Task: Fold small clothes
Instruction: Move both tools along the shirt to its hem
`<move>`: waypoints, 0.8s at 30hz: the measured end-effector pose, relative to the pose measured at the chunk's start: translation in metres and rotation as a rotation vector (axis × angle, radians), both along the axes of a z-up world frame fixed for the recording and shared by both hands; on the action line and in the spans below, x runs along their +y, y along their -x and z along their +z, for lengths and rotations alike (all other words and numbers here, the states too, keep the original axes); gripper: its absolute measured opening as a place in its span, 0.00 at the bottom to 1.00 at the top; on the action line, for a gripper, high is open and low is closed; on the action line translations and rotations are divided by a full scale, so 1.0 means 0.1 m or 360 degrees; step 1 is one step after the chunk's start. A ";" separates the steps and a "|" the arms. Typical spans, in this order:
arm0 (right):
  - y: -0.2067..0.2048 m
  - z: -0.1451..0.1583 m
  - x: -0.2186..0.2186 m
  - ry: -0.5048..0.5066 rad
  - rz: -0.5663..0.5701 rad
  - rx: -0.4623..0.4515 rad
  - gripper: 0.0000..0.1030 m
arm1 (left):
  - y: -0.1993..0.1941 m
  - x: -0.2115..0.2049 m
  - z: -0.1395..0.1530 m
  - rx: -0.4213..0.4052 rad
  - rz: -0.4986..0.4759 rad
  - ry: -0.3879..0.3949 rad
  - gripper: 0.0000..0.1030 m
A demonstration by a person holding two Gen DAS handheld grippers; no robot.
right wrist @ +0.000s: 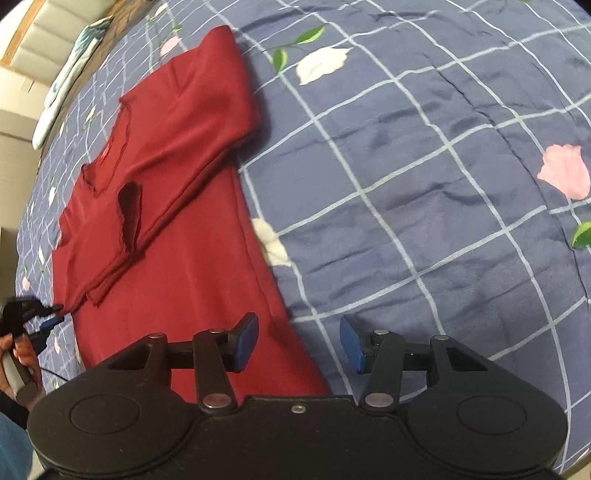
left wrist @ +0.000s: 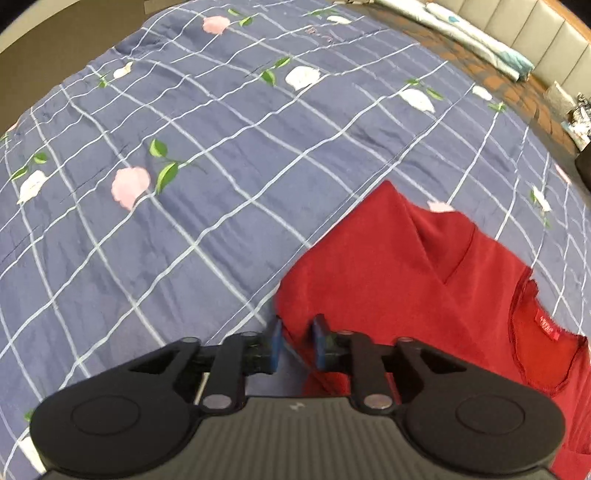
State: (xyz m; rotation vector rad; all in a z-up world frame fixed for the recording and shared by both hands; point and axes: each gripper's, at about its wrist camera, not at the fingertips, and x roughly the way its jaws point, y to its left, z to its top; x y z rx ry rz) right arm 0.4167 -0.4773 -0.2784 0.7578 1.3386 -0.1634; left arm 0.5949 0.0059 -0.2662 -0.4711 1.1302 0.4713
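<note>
A dark red long-sleeved shirt [right wrist: 177,295] lies flat on the bed with both sleeves folded across its body. In the left wrist view the shirt [left wrist: 388,277] fills the lower right, its neckline and red label toward the right edge. My left gripper [left wrist: 297,343] has its blue pads a small gap apart, and the shirt's near edge lies between them, not pinched. It also shows as the left gripper [right wrist: 48,317] at the shirt's left side in the right wrist view. My right gripper [right wrist: 299,343] stands wide open over the shirt's right edge, one finger above cloth, the other above the blanket.
A blue checked blanket [left wrist: 184,221] with pink and white flower prints covers the bed. A padded headboard [left wrist: 535,33] and rolled bedding [left wrist: 480,40] lie at the far end. A person's hand [right wrist: 18,354] holds the left gripper's handle.
</note>
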 end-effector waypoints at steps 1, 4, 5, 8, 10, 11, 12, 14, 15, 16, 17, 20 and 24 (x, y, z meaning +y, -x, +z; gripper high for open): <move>0.01 0.01 0.00 0.0001 0.0016 -0.0007 0.55 | 0.02 -0.01 0.01 0.0010 -0.0008 -0.0008 0.55; 0.00 0.03 0.05 -0.0004 0.0070 -0.0031 0.63 | 0.21 -0.04 0.13 -0.0007 -0.0053 -0.0086 0.74; 0.00 0.03 0.06 -0.0008 0.0083 -0.0033 0.66 | 0.27 -0.05 0.15 0.0001 -0.0070 -0.0099 0.77; 0.01 0.04 0.09 -0.0044 0.0106 -0.0037 0.77 | 0.53 -0.08 0.19 0.0061 -0.0118 -0.0150 0.89; 0.01 0.03 0.14 -0.0063 0.0131 -0.0025 0.79 | 0.73 -0.12 0.19 0.0126 -0.0177 -0.0187 0.93; 0.02 0.03 0.16 -0.0069 0.0145 -0.0014 0.80 | 0.85 -0.15 0.18 0.0172 -0.0212 -0.0201 0.94; 0.03 0.02 0.19 -0.0078 0.0159 -0.0004 0.82 | 0.95 -0.16 0.18 0.0204 -0.0241 -0.0202 0.95; 0.07 0.00 0.25 -0.0094 0.0177 0.0013 0.84 | 1.18 -0.19 0.14 0.0270 -0.0307 -0.0188 0.96; 0.11 -0.01 0.28 -0.0099 0.0183 0.0028 0.84 | 1.29 -0.21 0.11 0.0308 -0.0342 -0.0183 0.96; 0.14 -0.03 0.31 -0.0102 0.0188 0.0045 0.84 | 1.39 -0.22 0.08 0.0344 -0.0370 -0.0184 0.96; 0.19 -0.04 0.34 -0.0102 0.0191 0.0065 0.84 | 1.50 -0.24 0.04 0.0393 -0.0398 -0.0187 0.96; 0.35 -0.09 0.44 -0.0089 0.0196 0.0124 0.85 | 1.78 -0.28 -0.09 0.0507 -0.0467 -0.0197 0.96; 0.58 -0.12 0.56 -0.0053 0.0198 0.0175 0.93 | 2.04 -0.32 -0.22 0.0604 -0.0567 -0.0237 0.97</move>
